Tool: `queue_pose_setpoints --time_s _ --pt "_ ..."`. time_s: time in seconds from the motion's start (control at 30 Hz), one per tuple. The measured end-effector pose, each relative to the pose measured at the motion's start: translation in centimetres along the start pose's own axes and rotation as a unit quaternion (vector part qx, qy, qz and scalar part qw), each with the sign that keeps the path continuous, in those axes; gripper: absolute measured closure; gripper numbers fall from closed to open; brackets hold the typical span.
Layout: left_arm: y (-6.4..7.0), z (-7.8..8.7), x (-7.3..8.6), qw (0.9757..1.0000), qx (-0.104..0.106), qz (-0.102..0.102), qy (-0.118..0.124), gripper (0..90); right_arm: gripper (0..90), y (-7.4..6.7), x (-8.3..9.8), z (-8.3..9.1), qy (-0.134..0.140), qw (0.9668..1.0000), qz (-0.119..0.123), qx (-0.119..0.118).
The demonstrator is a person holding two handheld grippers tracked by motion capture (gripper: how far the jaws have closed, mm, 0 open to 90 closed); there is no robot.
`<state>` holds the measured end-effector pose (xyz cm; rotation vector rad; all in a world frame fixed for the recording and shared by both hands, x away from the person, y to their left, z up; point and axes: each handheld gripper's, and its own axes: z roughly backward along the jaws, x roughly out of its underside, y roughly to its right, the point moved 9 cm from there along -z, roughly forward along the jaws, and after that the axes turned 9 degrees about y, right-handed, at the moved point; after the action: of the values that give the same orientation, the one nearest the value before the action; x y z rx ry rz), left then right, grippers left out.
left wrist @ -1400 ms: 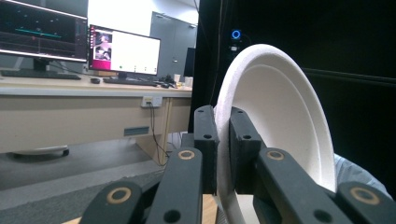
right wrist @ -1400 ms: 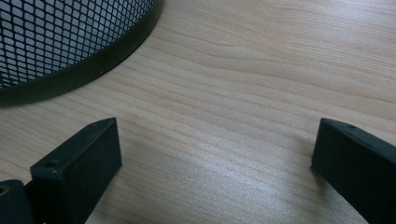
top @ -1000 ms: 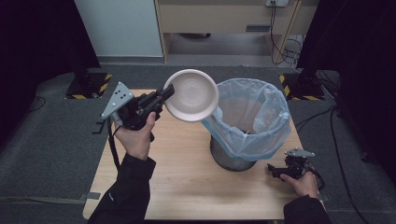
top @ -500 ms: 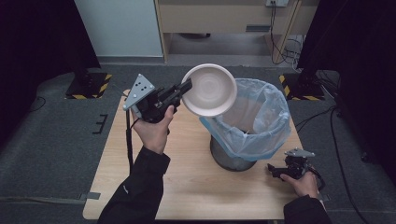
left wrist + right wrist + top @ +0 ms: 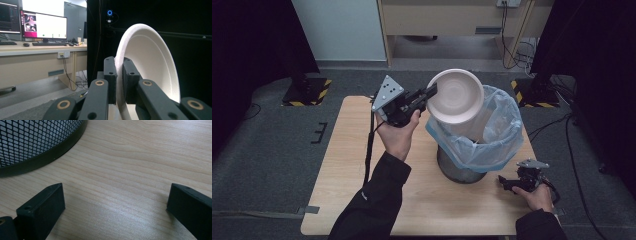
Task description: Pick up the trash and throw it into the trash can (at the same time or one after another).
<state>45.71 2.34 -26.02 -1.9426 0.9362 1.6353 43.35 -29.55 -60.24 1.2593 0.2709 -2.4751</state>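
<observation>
Surface: a light wooden table with visible grain, standing on grey carpet.
On it — bin: a black mesh waste bin lined with a pale blue bag, right of centre.
On it — right gripper: resting near the bin's base, jaws spread.

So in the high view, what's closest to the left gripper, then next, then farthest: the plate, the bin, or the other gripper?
1. White plate: pinched by its rim in the left gripper.
2. Bin: under the plate, mid-table, blue bag inside.
3. Right gripper: resting at the table's near right corner.
</observation>
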Motion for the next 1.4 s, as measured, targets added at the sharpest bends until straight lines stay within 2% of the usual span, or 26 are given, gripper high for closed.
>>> queue_pose_setpoints --time_s 0.4,0.47,0.5,0.6,0.67,0.73,0.77,0.8,0.83,0.9,0.93,0.97,1.0,1.03,1.07,1.1,1.17,1.2,1.27,1.37,1.4 --pt "1.9 -3.3 2.3 0.9991 0.020 -0.008 -0.036 83.3 1.8 0.0 0.0 0.0 0.001 1.0000 0.002 0.000" --pt "2.5 -4.4 3.2 0.9983 0.030 -0.006 -0.049 83.1 1.7 0.0 0.0 0.0 0.002 1.0000 0.002 0.000" --pt "2.7 -4.7 3.5 0.9980 0.035 -0.002 -0.053 82.3 1.7 0.0 0.0 0.0 0.001 1.0000 0.002 0.000" --pt "3.1 -5.1 3.8 0.9973 0.051 0.005 -0.053 71.6 1.7 0.0 0.0 0.0 0.001 1.0000 0.002 0.000" --pt "3.1 -4.9 3.8 0.9972 0.054 0.003 -0.053 68.9 1.6 0.0 0.0 0.0 0.001 1.0000 0.002 0.000" --pt "2.9 -3.8 3.6 0.9971 0.055 0.003 -0.052 65.1 1.6 0.0 0.0 0.0 0.001 1.0000 0.002 0.000" --pt "2.9 -3.8 3.6 0.9971 0.055 0.003 -0.052 62.8 1.6 0.0 0.0 0.0 0.001 1.0000 0.002 0.000" --pt "2.3 -2.7 3.4 0.9975 0.049 0.000 -0.050 61.1 1.6 0.0 0.0 0.0 0.001 1.0000 0.001 0.000" --pt "2.3 -2.7 3.4 0.9975 0.049 0.000 -0.050 58.7 1.6 0.0 0.0 0.0 0.001 1.0000 0.001 0.000" --pt "1.1 -0.4 3.3 0.9980 0.036 -0.004 -0.052 54.3 1.6 0.0 0.0 0.0 0.001 1.0000 0.000 0.000" --pt "1.1 -0.4 3.3 0.9980 0.036 -0.004 -0.052 51.6 1.6 0.0 0.0 0.0 0.001 1.0000 0.000 0.000" --pt "0.3 1.3 3.6 0.9977 0.030 -0.006 -0.060 49.6 1.6 0.0 0.0 0.0 0.000 1.0000 0.002 0.000" --pt "0.3 1.3 3.6 0.9977 0.030 -0.006 -0.060 48.3 1.6 0.0 0.0 0.0 0.000 1.0000 0.002 0.000" --pt "-0.2 2.1 3.8 0.9976 0.025 -0.009 -0.064 48.3 1.6 0.0 0.0 0.0 0.000 1.0000 0.002 0.000" --pt "-1.1 3.9 4.5 0.9969 0.013 -0.013 -0.077 44.5 1.6 0.0 0.0 0.0 0.000 1.0000 0.002 0.000" --pt "-1.1 3.9 4.5 0.9969 0.013 -0.013 -0.077 43.4 1.6 0.0 0.0 0.0 0.000 1.0000 0.002 0.000" --pt "-2.1 5.6 5.4 0.9958 0.001 -0.014 -0.091 41.0 1.6 0.0 0.0 0.0 0.000 1.0000 0.002 0.000" --pt "-3.0 7.1 6.4 0.9948 -0.012 -0.006 -0.101 39.4 1.6 0.0 0.0 0.0 0.000 1.0000 0.002 0.000" --pt "-3.7 8.4 7.6 0.9935 -0.025 0.005 -0.111 36.5 1.6 0.0 0.0 0.0 -0.001 1.0000 0.002 -0.001" --pt "-4.5 10.2 9.8 0.9896 -0.033 0.009 -0.140 33.7 1.6 0.0 0.0 0.0 0.000 1.0000 0.002 0.000" --pt "-4.5 10.2 9.8 0.9896 -0.033 0.009 -0.140 33.0 1.6 0.0 0.0 0.0 0.000 1.0000 0.002 0.000"
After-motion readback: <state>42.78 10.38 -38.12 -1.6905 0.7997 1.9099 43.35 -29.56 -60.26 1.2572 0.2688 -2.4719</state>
